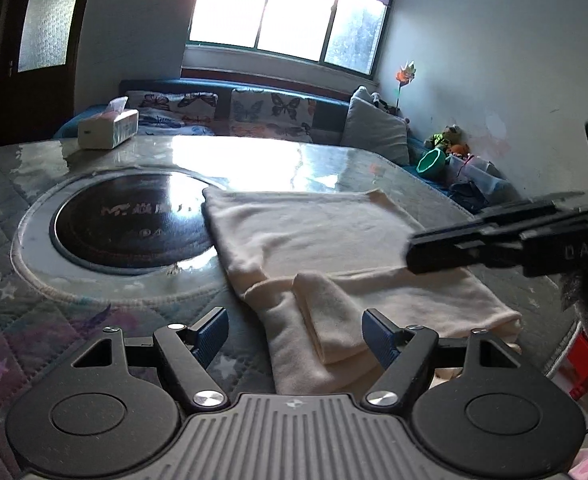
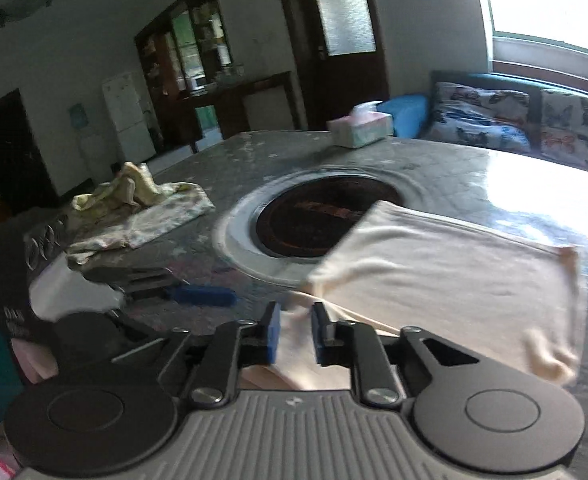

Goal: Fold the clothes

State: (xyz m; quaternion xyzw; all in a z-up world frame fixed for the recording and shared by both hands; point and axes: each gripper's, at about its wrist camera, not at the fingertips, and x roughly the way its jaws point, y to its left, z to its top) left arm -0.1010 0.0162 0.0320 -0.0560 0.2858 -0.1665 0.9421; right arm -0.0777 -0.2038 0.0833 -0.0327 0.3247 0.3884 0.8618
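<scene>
A cream garment [image 1: 334, 236] lies partly folded on the table, its near sleeve [image 1: 326, 320] folded over. My left gripper [image 1: 296, 334] is open, its blue pads on either side of that sleeve, just above it. My right gripper [image 2: 296, 334] hangs over the garment's [image 2: 454, 276] near corner, jaws narrowly parted with cream cloth seen between the pads; contact is unclear. The right gripper also shows in the left wrist view [image 1: 494, 240], above the garment's right side.
A round black hotplate [image 1: 134, 220] sits in the table's middle, beside the garment. A tissue box [image 1: 108, 128] stands at the far edge. A heap of patterned clothes [image 2: 134, 208] lies on the left. A sofa with cushions [image 1: 270, 112] runs behind.
</scene>
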